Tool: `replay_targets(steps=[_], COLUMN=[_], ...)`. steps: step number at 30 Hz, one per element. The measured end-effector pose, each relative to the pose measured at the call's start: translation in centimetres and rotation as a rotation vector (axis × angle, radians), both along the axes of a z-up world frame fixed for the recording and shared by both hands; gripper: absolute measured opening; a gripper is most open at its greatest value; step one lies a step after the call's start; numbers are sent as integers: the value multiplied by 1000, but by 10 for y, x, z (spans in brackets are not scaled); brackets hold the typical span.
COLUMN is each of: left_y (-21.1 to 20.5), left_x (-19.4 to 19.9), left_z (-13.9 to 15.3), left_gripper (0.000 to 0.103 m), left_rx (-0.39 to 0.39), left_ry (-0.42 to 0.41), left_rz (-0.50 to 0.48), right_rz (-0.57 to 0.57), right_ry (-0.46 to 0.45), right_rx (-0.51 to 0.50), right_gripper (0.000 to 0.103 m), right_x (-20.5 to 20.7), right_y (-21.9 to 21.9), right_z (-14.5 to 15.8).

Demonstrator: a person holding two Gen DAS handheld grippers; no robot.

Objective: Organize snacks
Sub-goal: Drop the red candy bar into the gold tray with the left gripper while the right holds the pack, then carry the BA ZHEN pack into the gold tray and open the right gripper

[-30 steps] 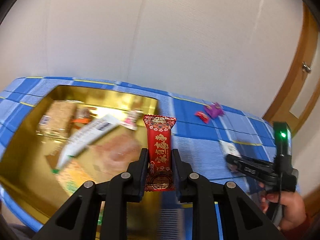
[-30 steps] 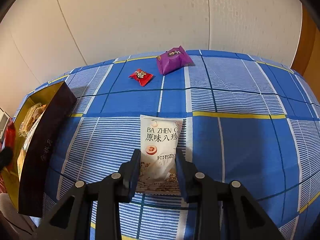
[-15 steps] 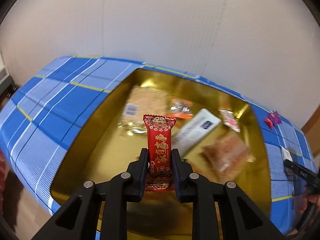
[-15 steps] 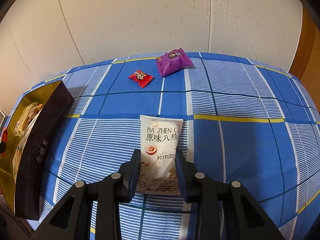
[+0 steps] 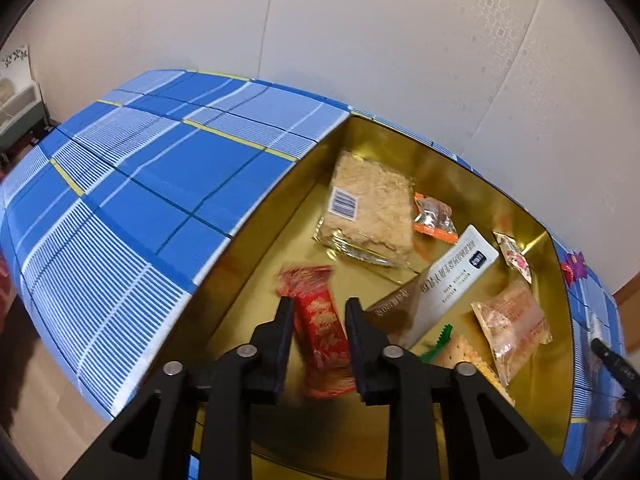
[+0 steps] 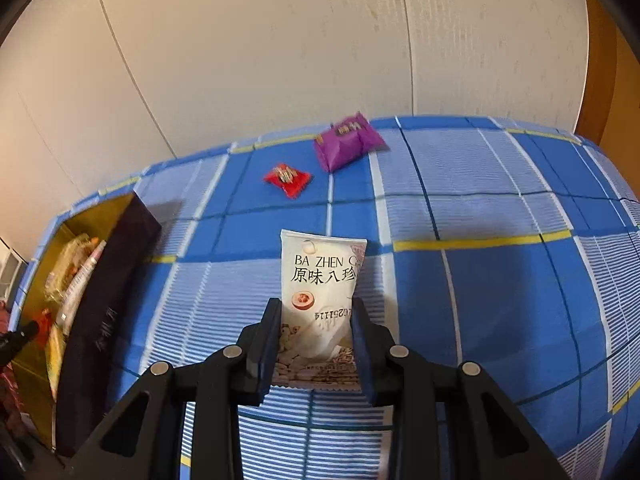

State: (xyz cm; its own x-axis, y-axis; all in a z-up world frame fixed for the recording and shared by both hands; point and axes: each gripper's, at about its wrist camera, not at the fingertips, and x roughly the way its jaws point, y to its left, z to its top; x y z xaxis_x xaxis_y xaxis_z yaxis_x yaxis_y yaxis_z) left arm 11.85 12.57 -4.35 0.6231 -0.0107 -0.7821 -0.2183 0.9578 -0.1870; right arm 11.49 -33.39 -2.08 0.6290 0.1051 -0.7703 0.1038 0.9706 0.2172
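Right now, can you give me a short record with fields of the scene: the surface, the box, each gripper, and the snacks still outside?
surface: blue checked cloth
box: gold tin, several snacks inside
left gripper: over the tin, opening, red packet slipping free between the fingers
right gripper: shut on white packet
outside: purple packet, small red candy

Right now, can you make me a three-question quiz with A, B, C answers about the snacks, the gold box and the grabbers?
1. Where is the red gold-patterned snack packet?
A. over the shiny gold box
B. on the floor
C. beside the purple packet

2. How many snacks lie loose on the blue checked cloth beyond the white pouch?
A. none
B. two
C. five

3. What is the right gripper doing?
A. hanging empty
B. gripping the white printed pouch
C. gripping a red sweet

Answers: 1 A, it sits between the left gripper's opening jaws above the box floor. 2 B, a small red sweet and a purple packet. 3 B, both pads press the pouch.
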Motion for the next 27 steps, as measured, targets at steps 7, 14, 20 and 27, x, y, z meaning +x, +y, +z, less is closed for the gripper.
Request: replay_targets(steps=[7,14,20,27], left_y=[-4,-15,-9,-7], left_x=[-7,-8,-13,-20], left_z=[6,7,12,22], left_gripper=[55,65,76,85], left_rx=[23,64,85,149], left_ry=[-43,-43,-73,-119], left_rz=[-12,-47,-26,-17], right_rz=[48,175,369,626], right_ry=[-106,-160,-213,-190], right_rx=[76,127,158,129], right_gripper=[33,33,33,34], right_x=[-2,-3,-7,-17], right_y=[19,58,109,184], right_z=[23,40,56,59])
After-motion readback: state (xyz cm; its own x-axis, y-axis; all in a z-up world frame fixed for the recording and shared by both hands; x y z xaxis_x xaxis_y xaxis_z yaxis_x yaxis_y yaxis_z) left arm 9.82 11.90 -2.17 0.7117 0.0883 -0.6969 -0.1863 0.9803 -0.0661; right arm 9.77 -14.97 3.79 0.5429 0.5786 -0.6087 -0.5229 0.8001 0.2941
